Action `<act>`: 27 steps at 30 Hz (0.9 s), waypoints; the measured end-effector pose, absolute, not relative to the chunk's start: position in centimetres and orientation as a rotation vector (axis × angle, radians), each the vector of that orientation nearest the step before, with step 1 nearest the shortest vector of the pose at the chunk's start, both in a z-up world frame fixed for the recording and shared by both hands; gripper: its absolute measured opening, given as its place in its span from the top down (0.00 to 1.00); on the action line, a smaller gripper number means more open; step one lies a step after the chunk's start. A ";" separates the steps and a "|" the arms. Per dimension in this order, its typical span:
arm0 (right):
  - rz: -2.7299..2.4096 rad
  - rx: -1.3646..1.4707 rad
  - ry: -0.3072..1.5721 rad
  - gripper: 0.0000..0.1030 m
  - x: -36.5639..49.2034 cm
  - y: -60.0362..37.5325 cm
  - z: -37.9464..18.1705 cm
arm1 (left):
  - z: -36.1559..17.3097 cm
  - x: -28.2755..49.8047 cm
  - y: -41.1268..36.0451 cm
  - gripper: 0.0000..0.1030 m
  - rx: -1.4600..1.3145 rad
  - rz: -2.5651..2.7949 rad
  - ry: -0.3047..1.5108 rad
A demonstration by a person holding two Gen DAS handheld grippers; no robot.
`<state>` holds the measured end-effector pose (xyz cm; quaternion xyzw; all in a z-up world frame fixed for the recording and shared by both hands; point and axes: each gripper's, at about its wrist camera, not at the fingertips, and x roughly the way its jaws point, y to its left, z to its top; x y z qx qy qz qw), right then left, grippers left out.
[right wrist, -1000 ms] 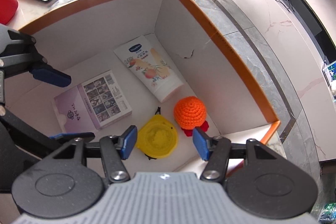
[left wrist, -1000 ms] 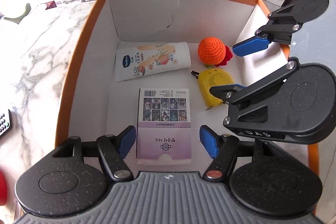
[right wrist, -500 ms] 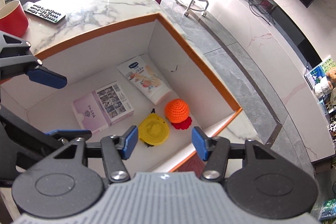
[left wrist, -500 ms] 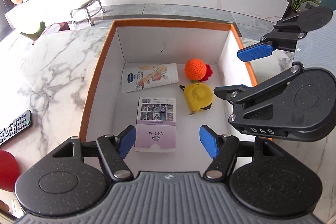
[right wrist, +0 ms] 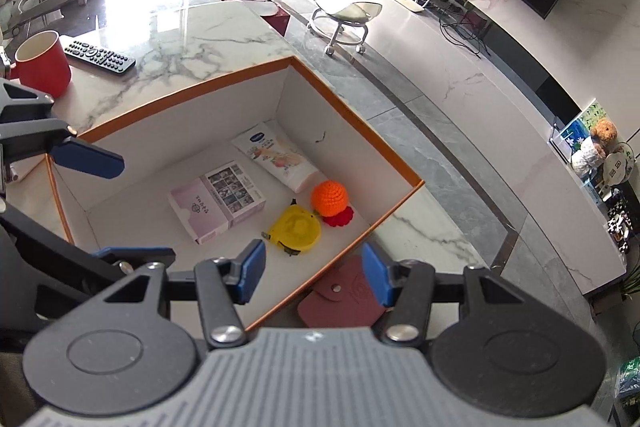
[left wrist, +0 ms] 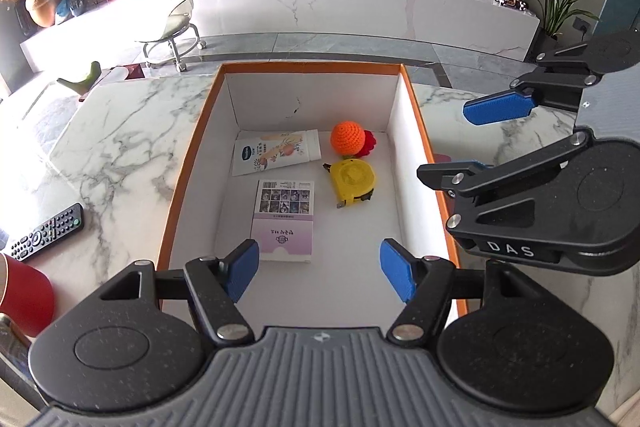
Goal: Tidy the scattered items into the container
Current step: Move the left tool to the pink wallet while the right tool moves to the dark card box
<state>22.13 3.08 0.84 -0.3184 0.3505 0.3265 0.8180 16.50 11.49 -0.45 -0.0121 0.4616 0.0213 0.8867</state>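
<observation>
Box [left wrist: 188,163] open on top, walls all round. Beneath left gripper [left wrist: 318,269]: bare floor strip, card box [left wrist: 284,215] just ahead. Beneath right gripper [right wrist: 312,273]: box rim, maroon pouch [right wrist: 344,297] outside it; tape measure [right wrist: 296,227] ahead.

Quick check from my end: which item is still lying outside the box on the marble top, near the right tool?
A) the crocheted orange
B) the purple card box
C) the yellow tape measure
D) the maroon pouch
D: the maroon pouch lies on the marble beside the box's orange rim, while the other three sit inside.
</observation>
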 end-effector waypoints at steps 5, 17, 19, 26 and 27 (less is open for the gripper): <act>0.680 -0.617 0.711 0.45 19.7 1.1 1.9 | 0.6 14.4 10.7 0.23 -0.015 0.040 0.925; 0.583 -0.408 0.619 0.45 13.3 -4.5 4.0 | 2.6 9.6 8.1 0.22 0.016 0.025 0.818; 0.563 -0.375 0.602 0.45 12.3 -5.5 4.2 | 2.9 9.0 7.7 0.22 0.014 0.016 0.806; 0.483 -0.291 0.544 0.45 8.5 -8.9 4.2 | 3.6 7.4 6.9 0.22 -0.040 0.002 0.753; 0.473 -0.283 0.541 0.45 8.0 -9.2 4.0 | 3.7 7.3 6.8 0.22 -0.050 -0.005 0.744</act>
